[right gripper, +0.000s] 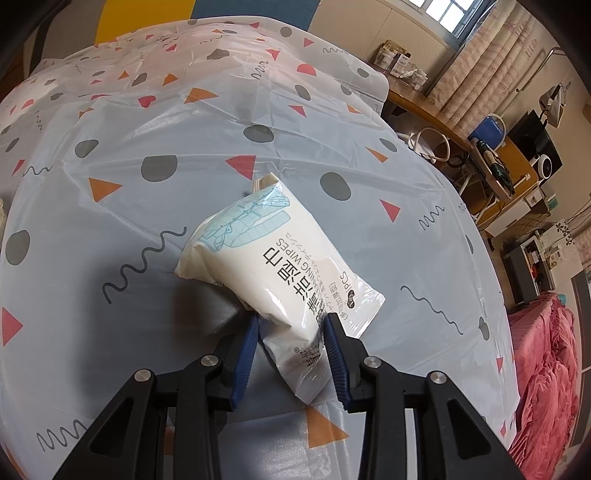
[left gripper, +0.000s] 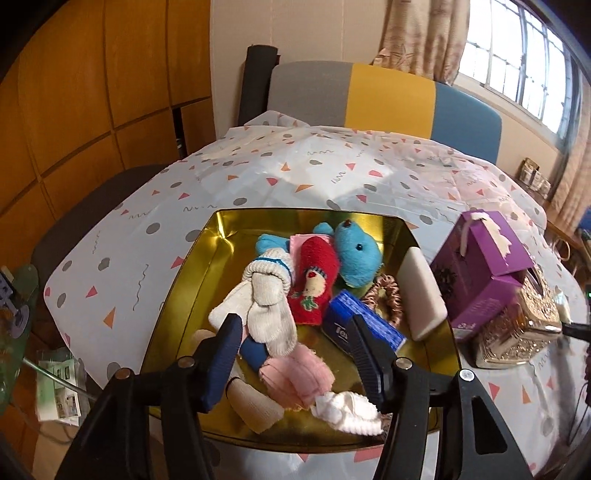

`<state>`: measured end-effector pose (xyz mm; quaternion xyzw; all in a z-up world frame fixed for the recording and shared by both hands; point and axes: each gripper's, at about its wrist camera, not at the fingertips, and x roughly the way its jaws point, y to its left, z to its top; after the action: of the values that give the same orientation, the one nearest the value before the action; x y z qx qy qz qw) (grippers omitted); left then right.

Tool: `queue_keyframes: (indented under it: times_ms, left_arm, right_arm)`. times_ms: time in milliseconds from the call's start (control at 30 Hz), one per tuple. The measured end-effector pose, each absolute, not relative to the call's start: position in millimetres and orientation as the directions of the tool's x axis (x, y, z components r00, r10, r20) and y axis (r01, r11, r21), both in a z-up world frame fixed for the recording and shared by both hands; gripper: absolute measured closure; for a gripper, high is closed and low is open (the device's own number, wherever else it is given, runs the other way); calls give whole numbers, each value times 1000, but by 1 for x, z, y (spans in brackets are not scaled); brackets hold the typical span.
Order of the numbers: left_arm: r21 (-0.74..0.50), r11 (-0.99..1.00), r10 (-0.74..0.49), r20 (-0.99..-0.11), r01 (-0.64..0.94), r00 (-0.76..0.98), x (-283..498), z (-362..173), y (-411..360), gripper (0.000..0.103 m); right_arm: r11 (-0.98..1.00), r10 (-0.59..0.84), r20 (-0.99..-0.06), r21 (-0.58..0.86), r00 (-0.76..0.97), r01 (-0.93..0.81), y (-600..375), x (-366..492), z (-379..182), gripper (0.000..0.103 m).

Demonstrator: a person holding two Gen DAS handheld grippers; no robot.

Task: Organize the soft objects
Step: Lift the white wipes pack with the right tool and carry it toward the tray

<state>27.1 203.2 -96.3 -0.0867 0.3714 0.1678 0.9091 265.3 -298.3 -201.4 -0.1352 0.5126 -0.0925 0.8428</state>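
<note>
Diagonally, wipes pack [right gripper: 280, 273] slants from right claw [right gripper: 291, 325].

Surface [left gripper: 332, 173] covered by a pale cloth printed with dots and triangles. Behind it, a chair [left gripper: 384, 96] backed in grey, yellow and blue. Wooden panelling [left gripper: 92, 92] at left. Barred window [left gripper: 524, 62] admits daylight, with patterned curtains [left gripper: 424, 33]. Cluttered wooden desk [right gripper: 491, 155] along the far wall.

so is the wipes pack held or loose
Held: the right gripper fingers pinch the wipes pack's near end, lifted over its shadow.
</note>
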Motion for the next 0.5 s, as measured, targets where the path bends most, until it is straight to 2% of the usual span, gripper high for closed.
queue_keyframes:
  times_ms: [500]
  left_arm:
    - [-26, 961, 182, -689, -275, 701, 17, -90, 173, 36]
  right_arm:
    - [953, -282, -867, -302, 411, 18, -285, 257, -200, 70]
